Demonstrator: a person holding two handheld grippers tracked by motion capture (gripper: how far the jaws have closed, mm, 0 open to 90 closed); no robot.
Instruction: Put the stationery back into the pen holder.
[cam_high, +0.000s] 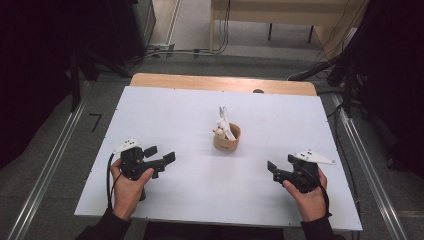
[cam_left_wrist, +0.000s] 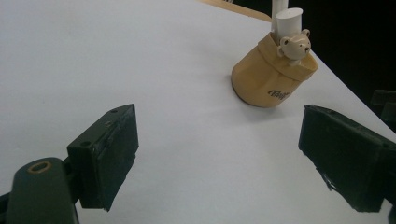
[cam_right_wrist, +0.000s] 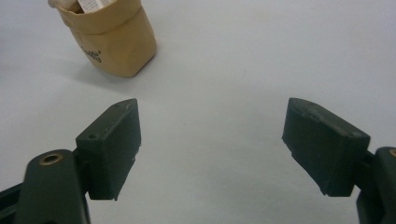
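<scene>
A small tan cup (cam_high: 227, 139) stands near the middle of the white table (cam_high: 165, 115), holding white tubes and a little bear figure. In the left gripper view the cup (cam_left_wrist: 271, 77) sits ahead and to the right, the bear (cam_left_wrist: 294, 45) on its rim. My left gripper (cam_high: 161, 155) rests at the table's left, open and empty, pointing toward the cup. My right gripper (cam_high: 271, 167) rests at the right, open and empty. In the right gripper view the cup (cam_right_wrist: 114, 39) lies ahead at upper left, well beyond the jaws.
The table's wooden far edge (cam_high: 220, 82) shows behind the white top. Metal rails (cam_high: 367, 165) run along the floor on both sides, with cables and dark stands beyond. A wooden desk (cam_high: 280, 12) stands at the back.
</scene>
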